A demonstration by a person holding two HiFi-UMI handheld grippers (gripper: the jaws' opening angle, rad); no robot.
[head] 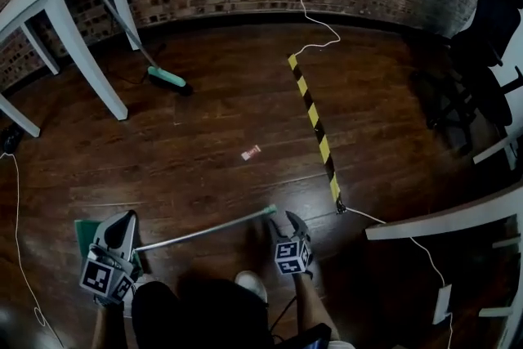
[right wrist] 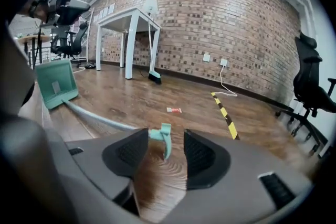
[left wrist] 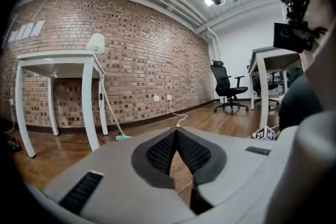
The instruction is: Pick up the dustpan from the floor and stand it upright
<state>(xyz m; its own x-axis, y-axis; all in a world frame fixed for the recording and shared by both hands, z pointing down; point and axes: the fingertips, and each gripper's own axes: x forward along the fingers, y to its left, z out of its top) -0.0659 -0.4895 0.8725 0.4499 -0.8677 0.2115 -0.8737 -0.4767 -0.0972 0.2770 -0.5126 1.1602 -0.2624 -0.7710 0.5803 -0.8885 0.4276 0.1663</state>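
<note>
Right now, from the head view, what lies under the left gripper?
The dustpan's green pan: only its left edge shows beside the left gripper, with the grey handle leading away. The rest of the pan is covered.

A dark wooden plank floor (head: 212,135) is carrying everything here. A dustpan (head: 204,232) is lying on it at the near edge, its green pan to the left and its long grey handle running right. A small red-and-white scrap (head: 251,152) is lying mid-floor. A yellow-and-black striped strip (head: 314,123) is running across the boards. A white cable (head: 315,19) is trailing from the wall, and a green broom head (head: 167,78) is resting near white table legs (head: 86,53).
</note>
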